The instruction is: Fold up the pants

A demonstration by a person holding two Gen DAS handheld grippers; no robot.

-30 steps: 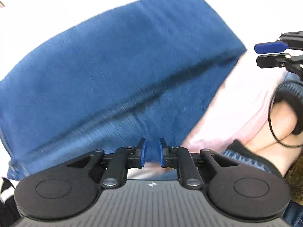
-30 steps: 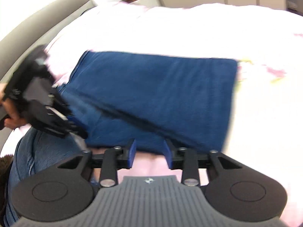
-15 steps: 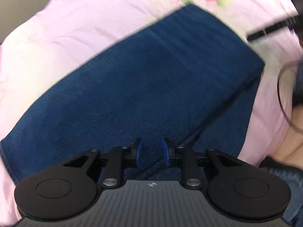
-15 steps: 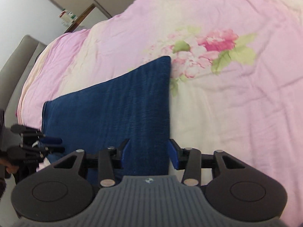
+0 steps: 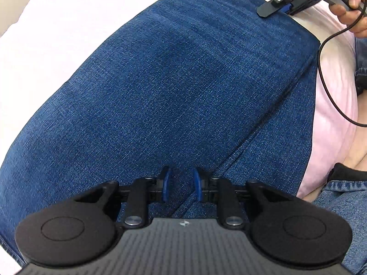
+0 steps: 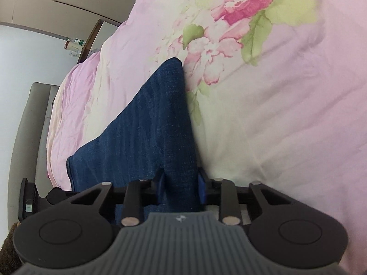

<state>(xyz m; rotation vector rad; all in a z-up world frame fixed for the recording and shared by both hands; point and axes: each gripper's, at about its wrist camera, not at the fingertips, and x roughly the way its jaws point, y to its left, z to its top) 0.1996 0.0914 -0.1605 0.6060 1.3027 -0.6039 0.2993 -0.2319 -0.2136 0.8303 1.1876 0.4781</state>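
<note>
Right now the folded pants (image 5: 174, 87) fill most of the left wrist view, dark blue denim lying flat on the bed (image 6: 286, 114), w/ a fold edge running diagonally from right-centre down to the bottom centre. The left gripper (image 5: 181, 184) points down onto the cloth at bottom centre; its jaws have just been closing, a narrow gap remains, denim sits under and between the blue fingers (image 5: 165, 184), but whether they pinch it I cannot tell.

In the right wrist view the pants (image 6: 160, 126) run as a tapering blue strip from bottom centre up to mid-frame. The right gripper (image 6: 181, 189) has a raised ridge of denim between its fingers (image 6: 201, 189), both pads against the cloth, so it's clenched on the pants; jaws have just been closing. In the left wrist view that same gripper (image 5: 286, 5) shows at upper right, at the pants' far corner, w/ a hand (image 5: 351, 6) on its handle and a black cable (image 5: 325, 78) looping down the right edge over the pink sheet.

Around: pink floral bedcover, big rose print (image 6: 238, 11) at top right, just beyond the pants' tip. Grey headboard (image 6: 29, 126) at left edge, wooden shelf w/ small bottles (image 6: 74, 43) at upper left, well apart from the pants. The person's jeans-clad leg (image 5: 339, 197) sits at lower right of the left wrist view, beside the bed edge. Nothing lies on top of the pants except the two grippers.
</note>
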